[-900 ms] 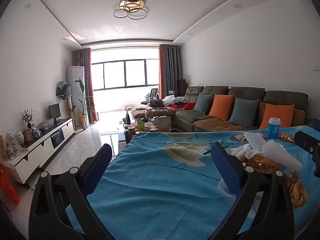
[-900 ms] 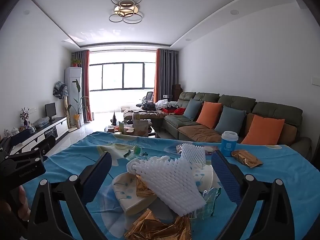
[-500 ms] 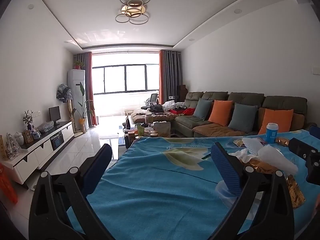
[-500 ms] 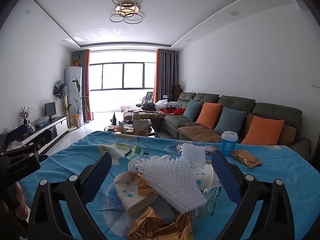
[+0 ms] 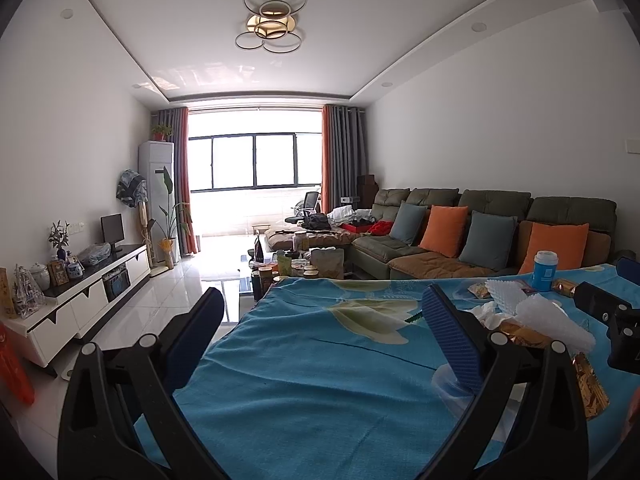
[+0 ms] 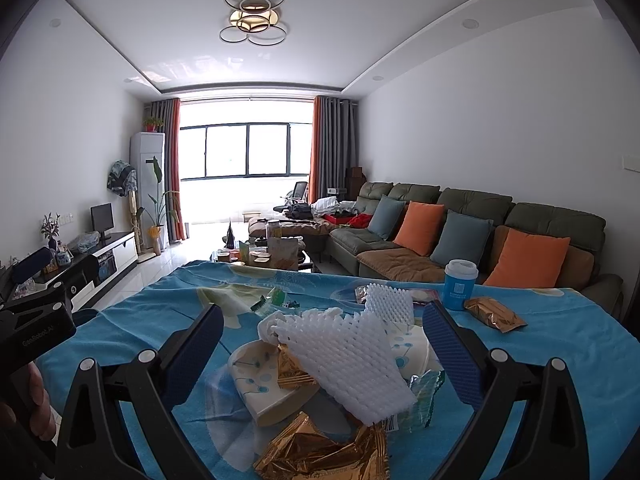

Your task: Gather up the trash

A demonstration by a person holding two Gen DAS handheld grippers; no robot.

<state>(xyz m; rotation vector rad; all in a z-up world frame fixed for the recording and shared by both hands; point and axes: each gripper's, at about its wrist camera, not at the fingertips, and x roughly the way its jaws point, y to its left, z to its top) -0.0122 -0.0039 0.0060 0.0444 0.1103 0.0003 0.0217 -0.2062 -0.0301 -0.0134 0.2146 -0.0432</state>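
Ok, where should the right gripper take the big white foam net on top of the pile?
Probably the foam net by its near lower corner, coming straight forward with the open right gripper. That corner overhangs the gold wrappers, so a pad can likely slip beneath it.

Foam net atop wrappers

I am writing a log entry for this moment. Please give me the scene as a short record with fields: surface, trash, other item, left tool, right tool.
surface: table with blue floral cloth
trash: white foam net on top of the pile; gold foil wrapper at its near edge; another gold wrapper apart
other item: blue cup, upright
left tool: open, empty, over bare cloth
right tool: open, the pile in front, nothing held
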